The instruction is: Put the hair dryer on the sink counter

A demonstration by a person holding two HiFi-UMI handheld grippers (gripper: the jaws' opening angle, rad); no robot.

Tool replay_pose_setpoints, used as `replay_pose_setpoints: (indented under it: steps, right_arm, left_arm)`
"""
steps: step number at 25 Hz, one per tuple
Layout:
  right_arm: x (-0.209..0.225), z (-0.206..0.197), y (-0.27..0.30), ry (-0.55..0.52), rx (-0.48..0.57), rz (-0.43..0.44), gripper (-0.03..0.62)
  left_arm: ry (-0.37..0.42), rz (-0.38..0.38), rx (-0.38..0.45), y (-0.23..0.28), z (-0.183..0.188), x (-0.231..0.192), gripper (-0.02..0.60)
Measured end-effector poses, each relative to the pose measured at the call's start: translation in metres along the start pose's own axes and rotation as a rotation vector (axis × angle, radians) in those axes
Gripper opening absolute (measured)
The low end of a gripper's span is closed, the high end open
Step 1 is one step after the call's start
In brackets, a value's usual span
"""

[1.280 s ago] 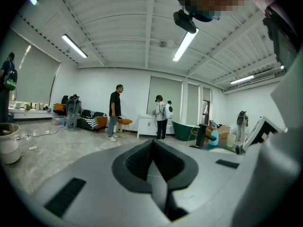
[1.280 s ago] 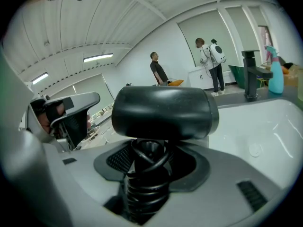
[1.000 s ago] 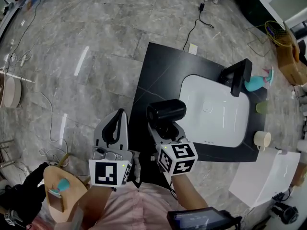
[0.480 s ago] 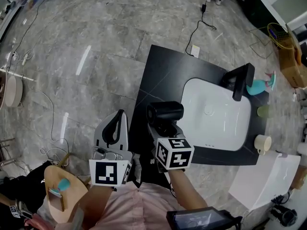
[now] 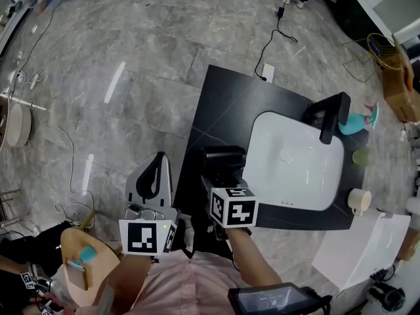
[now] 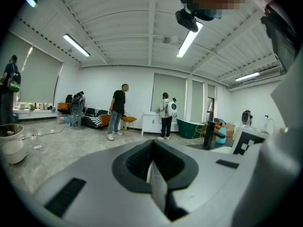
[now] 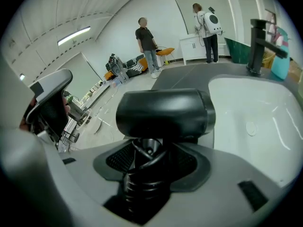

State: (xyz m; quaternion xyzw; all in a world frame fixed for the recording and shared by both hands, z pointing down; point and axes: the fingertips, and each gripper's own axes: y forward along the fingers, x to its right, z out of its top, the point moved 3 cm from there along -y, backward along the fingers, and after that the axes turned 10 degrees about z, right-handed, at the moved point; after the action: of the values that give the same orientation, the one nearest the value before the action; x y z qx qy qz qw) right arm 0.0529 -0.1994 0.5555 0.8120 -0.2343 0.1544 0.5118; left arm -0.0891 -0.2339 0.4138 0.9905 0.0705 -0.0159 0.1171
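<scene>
Over sink counter [image 5: 223,104], left of basin [image 5: 298,156], head view: hair dryer [image 5: 223,157] in right gripper [image 5: 220,179]; left gripper [image 5: 157,166] beside counter edge. Left gripper view: jaws together, empty. Right gripper view: jaws grip hair dryer's handle, just opened slightly

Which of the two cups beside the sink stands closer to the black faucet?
The pale green cup; the cream mug stands farther from the faucet.

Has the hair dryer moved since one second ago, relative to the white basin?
Yes. In the head view the hair dryer has drawn left, off the rim of the white basin that it overlapped, and sits lower over the black counter.
</scene>
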Motion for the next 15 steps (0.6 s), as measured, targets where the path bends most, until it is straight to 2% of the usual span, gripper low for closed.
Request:
replay_pose_setpoints:
  steps: [7,15]
  right_arm:
    - [0.000,-0.003,0.005,-0.038,-0.040,-0.012,0.256]
    - [-0.003,-0.002,-0.006,-0.070,-0.011,-0.003,0.318]
  left_arm:
    - [-0.001,0.001,-0.008,0.001,-0.002,0.004,0.009]
    - [-0.004,-0.010,-0.003,-0.005,-0.001,0.009,0.009]
